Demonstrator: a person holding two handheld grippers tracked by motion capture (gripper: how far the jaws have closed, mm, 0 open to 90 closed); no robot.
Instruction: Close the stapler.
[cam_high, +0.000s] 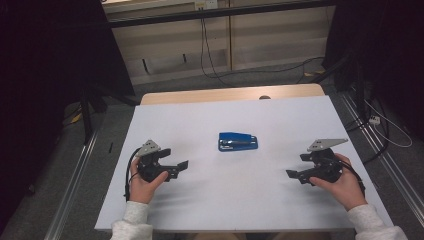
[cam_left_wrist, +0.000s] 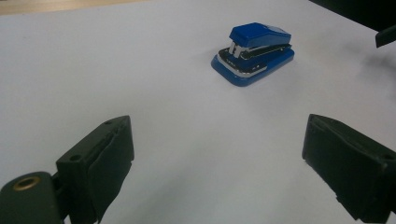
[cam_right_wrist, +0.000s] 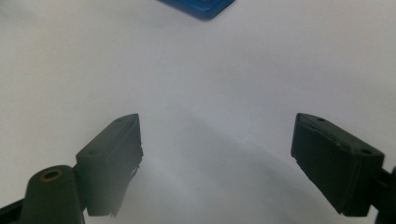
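Both grippers' fingers (cam_left_wrist: 107, 158) spread apart, flanking blue stapler (cam_high: 238, 141) on white table (cam_high: 210, 200).

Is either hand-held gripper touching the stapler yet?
No: in the high view the blue stapler lies alone mid-table, with the left hand-held gripper and right hand-held gripper open and well apart from it.

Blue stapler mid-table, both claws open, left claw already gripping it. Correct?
Not quite. The left claw is not gripping the blue stapler; it is open and well apart from it, over bare white table. The high view shows the gap, and the left gripper view shows nothing between the jaws. The right claw is open too.
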